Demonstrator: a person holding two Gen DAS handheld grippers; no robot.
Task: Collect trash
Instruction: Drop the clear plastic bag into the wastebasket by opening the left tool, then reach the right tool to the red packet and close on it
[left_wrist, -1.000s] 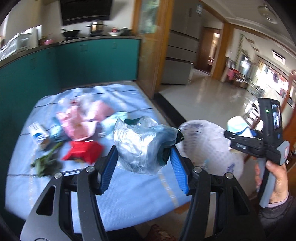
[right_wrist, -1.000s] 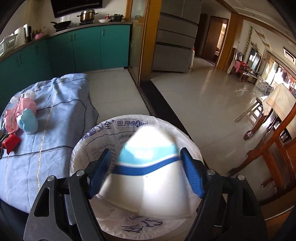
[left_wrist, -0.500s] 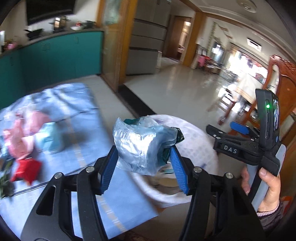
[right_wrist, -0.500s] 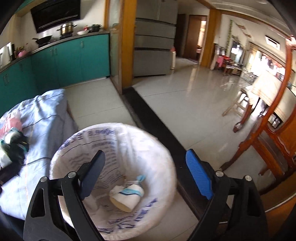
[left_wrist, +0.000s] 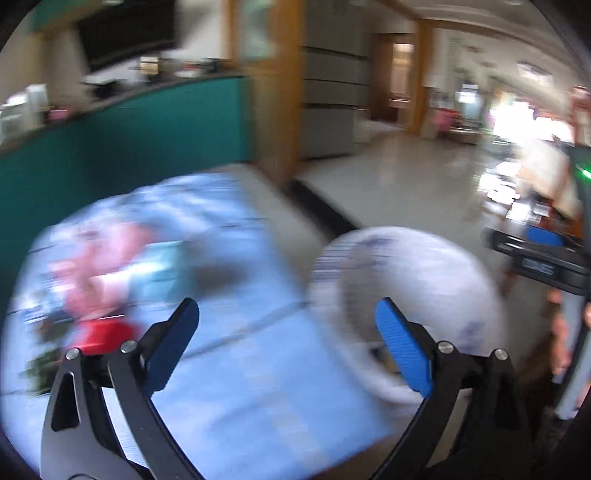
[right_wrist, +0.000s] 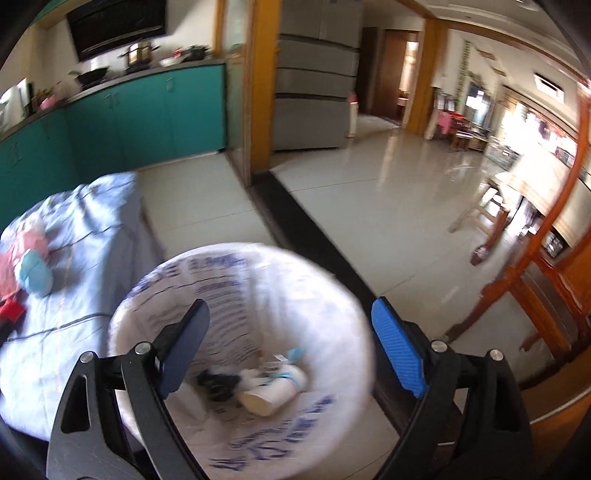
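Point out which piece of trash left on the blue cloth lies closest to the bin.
The light blue wad. It lies on the cloth on the side toward the bin; the pink piece and red piece lie farther from it.

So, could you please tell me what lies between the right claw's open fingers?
In the right wrist view, the right claw frames the lined trash bin, with a white cup and dark wrapper inside.
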